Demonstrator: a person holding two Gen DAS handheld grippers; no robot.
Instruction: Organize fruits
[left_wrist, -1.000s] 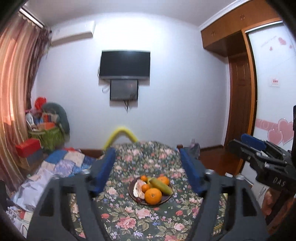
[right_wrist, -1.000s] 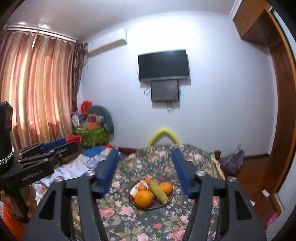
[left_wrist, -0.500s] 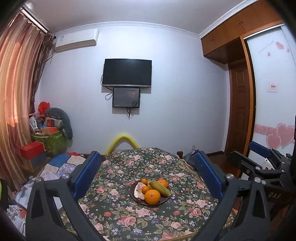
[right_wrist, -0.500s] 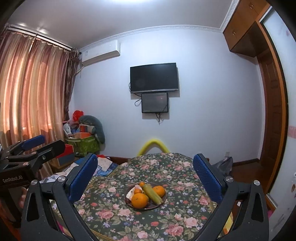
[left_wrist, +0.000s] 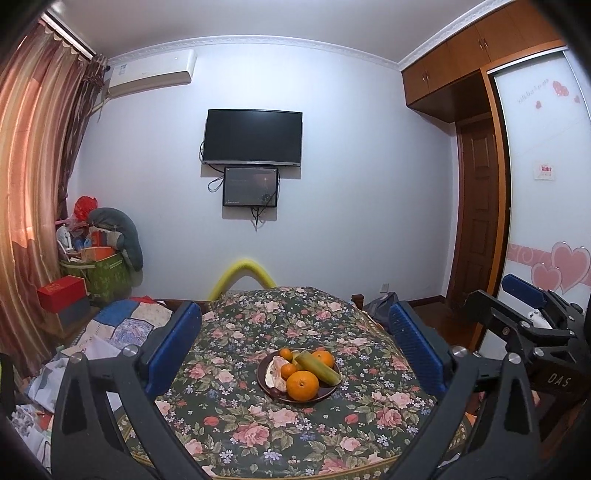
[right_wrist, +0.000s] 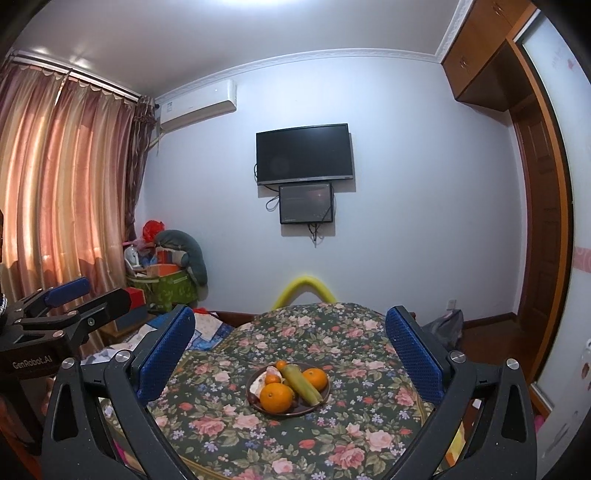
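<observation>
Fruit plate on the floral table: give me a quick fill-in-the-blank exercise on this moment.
1. All the fruit lies on one dark ____ on the floral tablecloth.
2. The largest orange sits at the plate's ____ edge, closest to the cameras.
3. Both tongs, left and right, are ____ and hold nothing.

Missing words: plate; near; open

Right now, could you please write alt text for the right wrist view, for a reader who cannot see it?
A dark plate of oranges and a long green fruit sits on a floral tablecloth, framed by the open right claw. The left claw, also open, shows at the left edge; a television hangs on the far wall.
</observation>
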